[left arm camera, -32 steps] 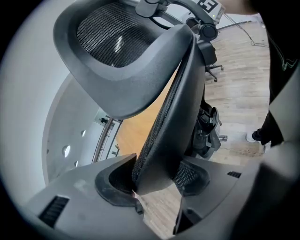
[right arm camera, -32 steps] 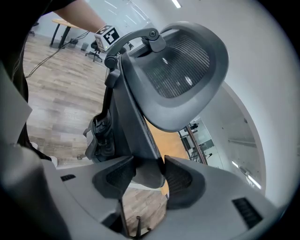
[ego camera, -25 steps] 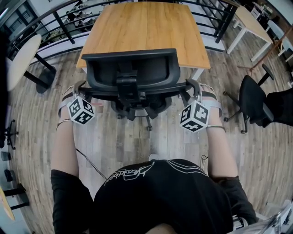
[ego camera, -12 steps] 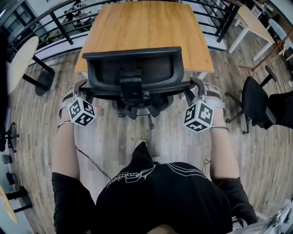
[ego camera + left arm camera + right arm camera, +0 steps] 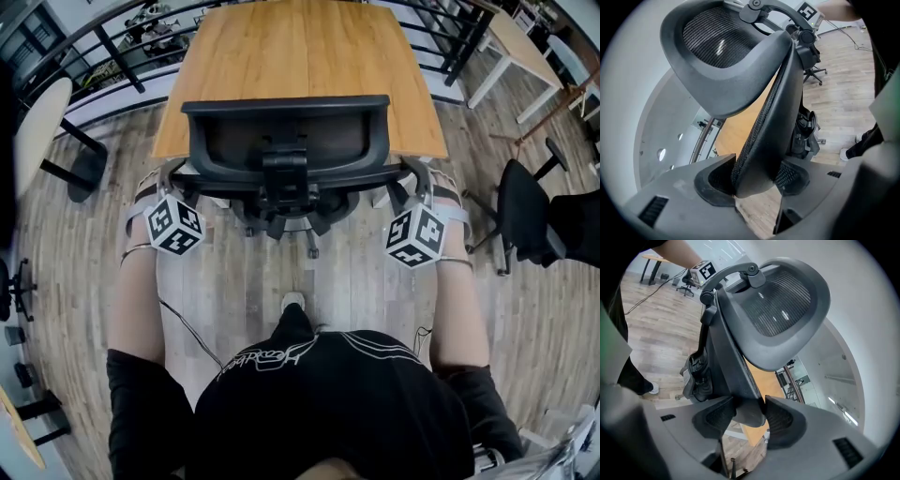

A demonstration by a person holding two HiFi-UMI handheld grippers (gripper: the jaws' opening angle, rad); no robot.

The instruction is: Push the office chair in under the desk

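Office chair, one, held by left gripper, right gripper

In the head view the office chair hides its seat and most of its base under its backrest. The desk loses its far edge at the top. The backrest's side edges cover the jaw tips of the left gripper and right gripper.

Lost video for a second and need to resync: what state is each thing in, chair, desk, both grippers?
office chair: upright, its back at the desk's near edge, base showing on the person's side.
desk: standing level, chair centred at its near edge.
left gripper: shut on the chair back's left edge.
right gripper: shut on the chair back's right edge.
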